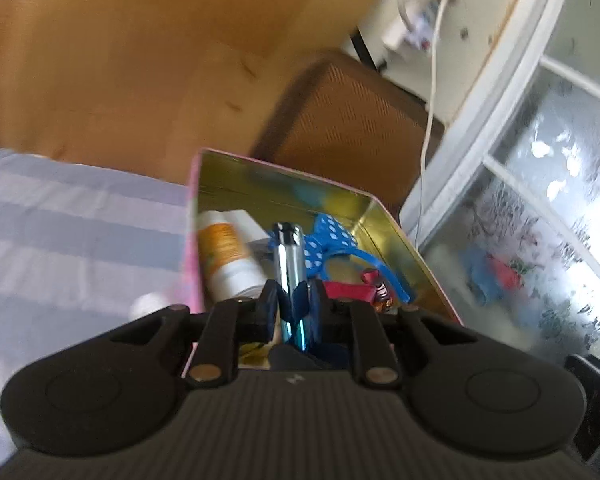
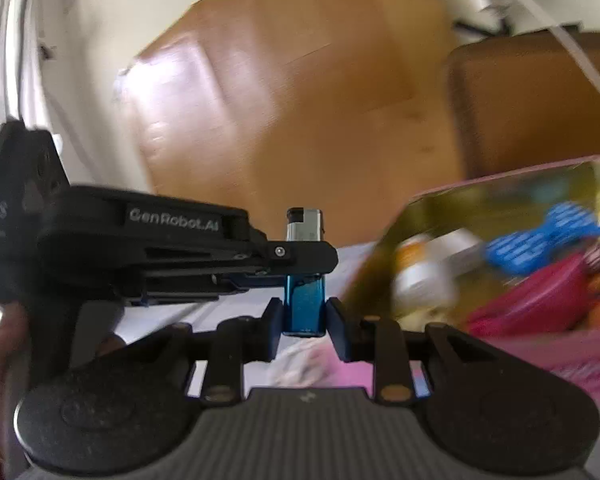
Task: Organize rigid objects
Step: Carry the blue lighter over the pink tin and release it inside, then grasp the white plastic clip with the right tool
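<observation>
A blue lighter with a silver top is held in my left gripper, whose pads are shut on it, above a gold-lined pink tin. In the right wrist view the same lighter stands upright between my right gripper's pads, which flank its lower blue body closely; the left gripper's body crosses in from the left and grips it higher up. The tin lies to the right, holding a white and orange bottle, a blue polka-dot item and a red item.
A striped light-blue sheet lies left of the tin. A brown chair back, a wooden floor, a white cable and a frosted window lie beyond. A person's hand holds the left gripper.
</observation>
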{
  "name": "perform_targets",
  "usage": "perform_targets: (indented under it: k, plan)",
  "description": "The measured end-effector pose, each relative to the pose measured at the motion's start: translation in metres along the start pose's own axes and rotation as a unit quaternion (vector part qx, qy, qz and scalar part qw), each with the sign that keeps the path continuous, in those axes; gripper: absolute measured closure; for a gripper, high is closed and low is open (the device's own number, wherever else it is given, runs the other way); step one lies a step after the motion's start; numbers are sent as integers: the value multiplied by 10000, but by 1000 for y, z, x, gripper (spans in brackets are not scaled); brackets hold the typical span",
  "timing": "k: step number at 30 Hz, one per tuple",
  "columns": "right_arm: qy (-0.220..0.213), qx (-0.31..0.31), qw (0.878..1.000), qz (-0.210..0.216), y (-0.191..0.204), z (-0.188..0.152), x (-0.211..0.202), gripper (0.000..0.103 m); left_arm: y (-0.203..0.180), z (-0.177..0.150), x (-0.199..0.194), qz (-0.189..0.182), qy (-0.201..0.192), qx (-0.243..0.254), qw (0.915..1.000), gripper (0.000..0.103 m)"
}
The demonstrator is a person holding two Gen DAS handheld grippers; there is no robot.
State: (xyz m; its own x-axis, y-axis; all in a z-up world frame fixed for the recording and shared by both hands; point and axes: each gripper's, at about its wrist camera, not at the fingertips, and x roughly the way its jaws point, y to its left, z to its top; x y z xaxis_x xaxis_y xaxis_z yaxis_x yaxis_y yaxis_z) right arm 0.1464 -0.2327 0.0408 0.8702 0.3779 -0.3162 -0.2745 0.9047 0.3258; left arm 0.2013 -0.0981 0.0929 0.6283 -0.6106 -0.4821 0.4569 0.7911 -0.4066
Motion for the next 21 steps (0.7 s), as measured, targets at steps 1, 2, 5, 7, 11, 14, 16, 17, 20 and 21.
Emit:
perform_targets:
  k: [1,2,5,7,11,14,16,17,20,21]
  plan:
    - [-199,-54,9997,-142,-8,-3,0,76,-2,1,11,110,52,97,9999,65]
    - [-462,-73,9984,-304,-18,-7,-3,70,-5,1,19,323,38,193,9993,57]
    - [-555,-28,9932,-1020,-36,-9,3,56,-3,-8,17,582,-181,288,9977,53]
    - [-824,45,9927,-885,-40,-7,-4,57,5,-11,3,510,-328,183,9980,53]
    - [-789,-28,9929,-890,-38,-11,-2,57,40,-21,-44,769,-779,-65,9940,51]
    - [-855,-124,9928,-832,-33,-13,-10,57,70,-37,-71,1422,-730,-106,9871,51]
    - [-941,-238,9922,-784,-27,-16,-11,57,89,-52,-84,1633,-576,-216,9846,51]
    - [-977,-286,9923,-703,-23,-16,-15,56,99,-63,-92,1696,-519,-284,9837,51]
    - [-911,-283,9954,-43,-7,-16,-29,56,120,-84,-107,2014,-456,-372,9777,51]
    - [-759,-320,9963,256,3,-19,-32,56,124,-87,-108,2118,-445,-379,9756,51]
